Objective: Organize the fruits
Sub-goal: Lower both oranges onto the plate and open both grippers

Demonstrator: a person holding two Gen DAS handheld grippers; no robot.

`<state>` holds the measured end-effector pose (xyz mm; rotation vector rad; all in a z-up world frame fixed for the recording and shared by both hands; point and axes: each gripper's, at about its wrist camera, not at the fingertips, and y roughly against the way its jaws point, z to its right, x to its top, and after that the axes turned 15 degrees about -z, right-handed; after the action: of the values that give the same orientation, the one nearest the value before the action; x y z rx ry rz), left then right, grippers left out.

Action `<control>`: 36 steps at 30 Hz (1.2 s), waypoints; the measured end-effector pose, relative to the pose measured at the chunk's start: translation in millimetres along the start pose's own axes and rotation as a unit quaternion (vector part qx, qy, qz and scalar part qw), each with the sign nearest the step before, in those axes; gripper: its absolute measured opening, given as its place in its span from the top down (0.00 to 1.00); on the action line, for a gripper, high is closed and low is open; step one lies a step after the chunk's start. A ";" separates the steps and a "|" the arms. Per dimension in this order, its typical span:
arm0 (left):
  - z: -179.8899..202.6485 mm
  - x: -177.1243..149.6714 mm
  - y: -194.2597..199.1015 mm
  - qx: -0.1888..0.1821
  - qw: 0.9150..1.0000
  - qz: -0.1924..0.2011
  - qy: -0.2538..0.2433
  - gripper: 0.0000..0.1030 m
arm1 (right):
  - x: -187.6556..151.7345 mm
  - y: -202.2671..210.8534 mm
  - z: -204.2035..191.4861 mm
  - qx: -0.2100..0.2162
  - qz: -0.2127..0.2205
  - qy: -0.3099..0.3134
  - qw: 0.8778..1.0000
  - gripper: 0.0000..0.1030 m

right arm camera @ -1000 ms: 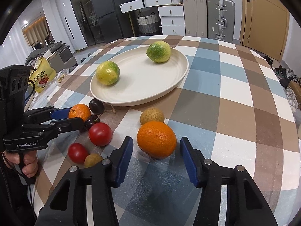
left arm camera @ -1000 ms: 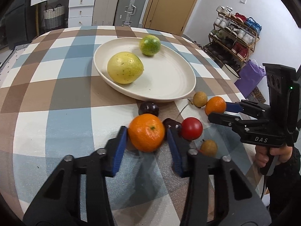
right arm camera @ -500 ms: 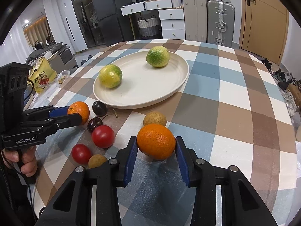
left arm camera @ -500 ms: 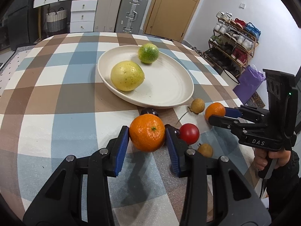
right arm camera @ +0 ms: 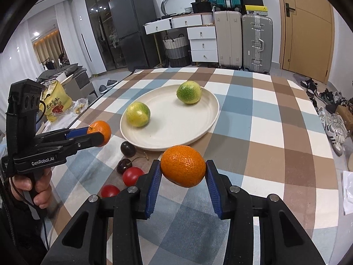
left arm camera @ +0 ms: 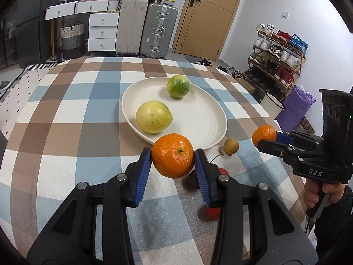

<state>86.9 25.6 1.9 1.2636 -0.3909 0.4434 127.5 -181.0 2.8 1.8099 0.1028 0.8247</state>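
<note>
My left gripper is shut on an orange and holds it above the checked tablecloth, near the front rim of the white plate. My right gripper is shut on a second orange, also lifted; it shows in the left wrist view too. The plate holds a yellow-green citrus and a green citrus. A small brown fruit, two dark cherries, and two red tomatoes lie on the cloth in front of the plate.
The round table has a blue, brown and white checked cloth. Suitcases, white drawers and a basket stand behind it. A shoe rack and a purple bag stand to the right of the table.
Both grippers closed on their oranges and lifted them off the cloth. Both have risen and drawn nearer the plate's front rim.
</note>
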 end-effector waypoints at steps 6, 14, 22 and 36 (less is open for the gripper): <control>6.4 9.5 1.0 0.001 1.000 0.007 -0.009 0.64 | 6.1 5.0 1.1 0.005 0.008 -0.001 1.000 0.60; 11.6 23.4 -5.5 -0.003 1.000 0.007 -0.017 0.64 | 14.9 5.7 2.5 0.007 0.015 0.002 1.000 0.60; 20.1 36.0 -12.5 -0.006 1.000 0.008 -0.027 0.64 | 24.1 0.9 6.4 0.011 0.019 0.002 1.000 0.60; 35.0 54.7 -46.6 0.004 0.999 -0.013 -0.050 0.64 | 51.0 -28.0 10.6 0.023 0.004 -0.013 1.000 0.60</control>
<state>156.6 -13.7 0.9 1.3012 -0.4575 0.3605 180.9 -155.5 1.6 1.8638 0.0991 0.8106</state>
